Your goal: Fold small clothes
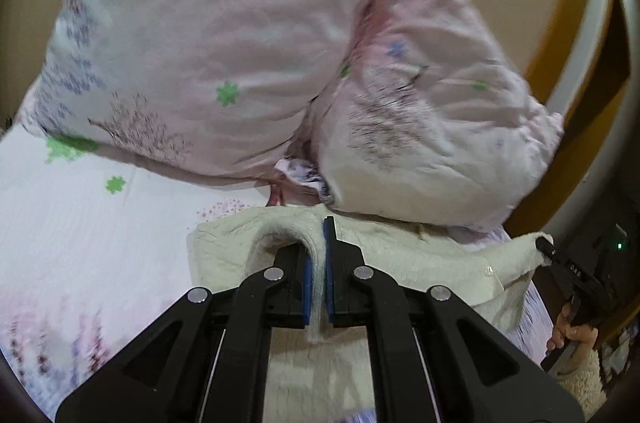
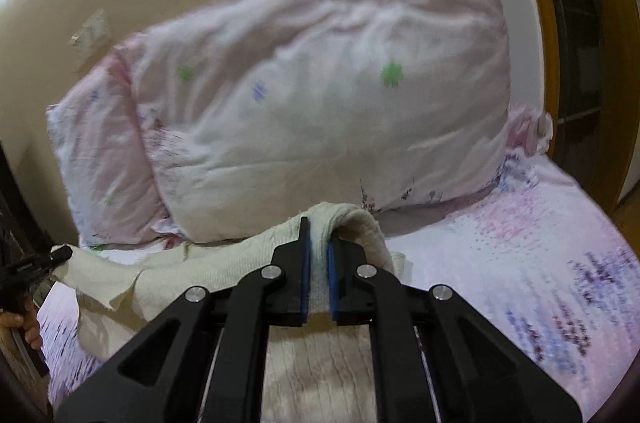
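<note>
So we've got the cream garment (image 1: 400, 255) pinched in both claws at once: our left claw (image 1: 318, 263) is clamped on a fold of it that runs right between the blue pads (image 1: 307, 287), and our right claw (image 2: 318, 259) is gripping another bunched fold the same way. The cloth hangs stretched between the two, just over the flowered bed sheet (image 1: 80, 223), its long side running claw to claw. Two pink pillows (image 2: 320, 103) sit close behind its far edge. Open sheet lies off to the right in the right view.
</note>
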